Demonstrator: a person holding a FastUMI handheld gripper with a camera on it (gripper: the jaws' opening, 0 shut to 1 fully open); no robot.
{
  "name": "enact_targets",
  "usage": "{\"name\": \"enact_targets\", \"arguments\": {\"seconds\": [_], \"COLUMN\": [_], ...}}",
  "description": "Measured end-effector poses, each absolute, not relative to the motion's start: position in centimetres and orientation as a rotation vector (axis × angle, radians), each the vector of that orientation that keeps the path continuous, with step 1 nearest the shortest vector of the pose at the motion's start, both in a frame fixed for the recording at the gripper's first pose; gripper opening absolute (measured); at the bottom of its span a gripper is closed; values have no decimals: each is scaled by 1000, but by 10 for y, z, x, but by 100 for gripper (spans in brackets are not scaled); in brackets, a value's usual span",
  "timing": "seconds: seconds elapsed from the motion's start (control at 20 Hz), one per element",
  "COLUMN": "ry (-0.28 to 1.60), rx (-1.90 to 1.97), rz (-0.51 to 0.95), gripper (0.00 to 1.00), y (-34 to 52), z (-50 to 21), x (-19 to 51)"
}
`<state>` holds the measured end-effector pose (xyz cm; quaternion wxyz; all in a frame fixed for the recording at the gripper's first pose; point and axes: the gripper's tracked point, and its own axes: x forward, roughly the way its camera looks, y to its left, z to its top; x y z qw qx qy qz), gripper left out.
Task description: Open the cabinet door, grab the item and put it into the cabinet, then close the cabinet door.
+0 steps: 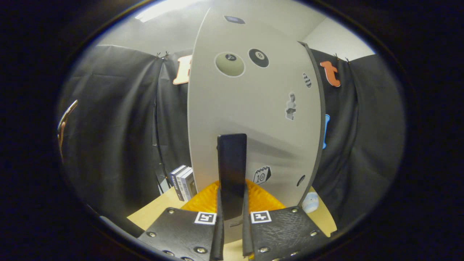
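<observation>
Gripper clamps the dark handle (cabinet door, stickered).

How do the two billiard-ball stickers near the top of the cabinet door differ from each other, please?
The pale ball sticker is larger and light olive-grey; the black 8-ball sticker is smaller and dark. The pale one sits lower and farther from the door's dark edge; the 8-ball sits slightly higher. Both are round, flat on the door, above the black handle that the gripper is shut on.
</observation>
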<state>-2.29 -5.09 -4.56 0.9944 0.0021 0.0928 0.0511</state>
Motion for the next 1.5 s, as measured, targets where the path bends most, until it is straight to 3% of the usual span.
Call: {"name": "enact_targets", "arguments": {"seconds": [0.35, 0.75, 0.85, 1.1, 1.25, 1.35, 1.45, 1.5], "ry": [202, 203, 227, 242, 236, 231, 231, 225], "rx": [46, 91, 77, 25, 109, 103, 76, 75], "rz": [29, -152, -210, -299, -281, -272, -282, -294], "gripper": [20, 19, 7, 4, 1, 2, 10, 21], "y": [-94, -182, -209, -260, -272, -280, -285, -286], "z": [-45, -42, -53, -53, -56, -58, -57, -55], "x": [-54, -96, -107, -120, -120, -118, -131, -135]}}
